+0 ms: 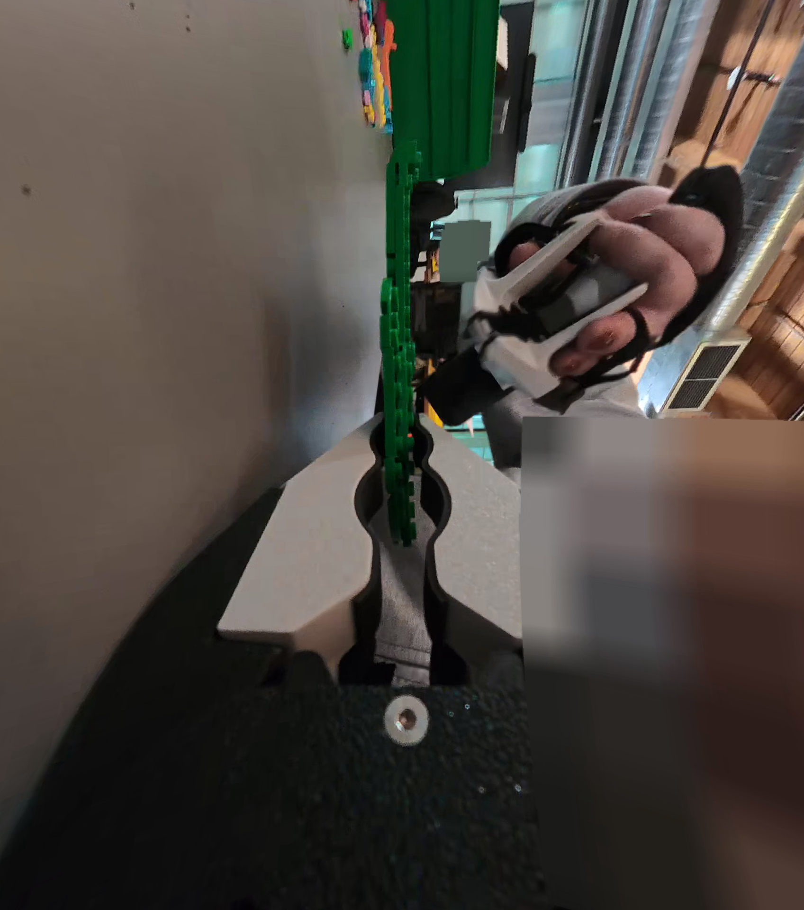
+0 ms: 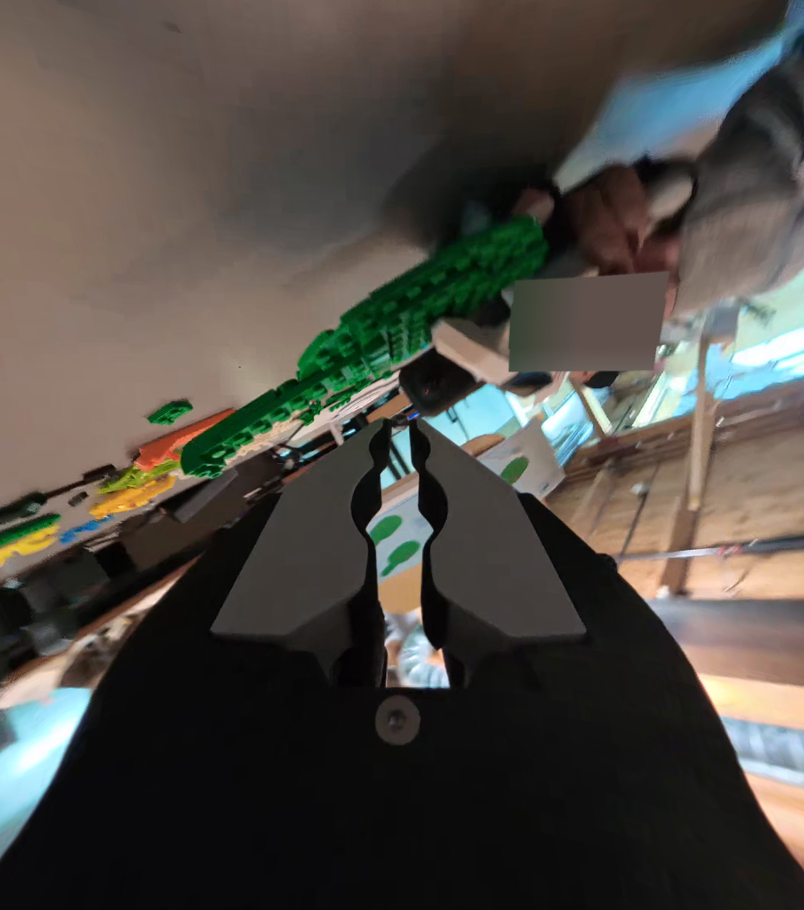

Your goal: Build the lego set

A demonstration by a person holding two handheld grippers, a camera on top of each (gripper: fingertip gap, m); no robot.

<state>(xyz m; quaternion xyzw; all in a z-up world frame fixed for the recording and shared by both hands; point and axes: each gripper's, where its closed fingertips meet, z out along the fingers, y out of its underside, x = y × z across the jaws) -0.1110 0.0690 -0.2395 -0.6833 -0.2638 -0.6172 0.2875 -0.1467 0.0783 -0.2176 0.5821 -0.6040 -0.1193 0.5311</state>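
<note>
The left gripper (image 1: 402, 433), rolled sideways beside the pale counter (image 1: 144, 295), has its jaws clenched on a long flat green brick-built plate (image 1: 397, 344). The right gripper (image 2: 401, 428), tilted and raised off the counter, has narrowly parted jaws grasping nothing; a hand (image 1: 646, 276) grips its handle.

Green brick strip (image 1: 397, 354): studded, seemingly glossy plastic.
</note>
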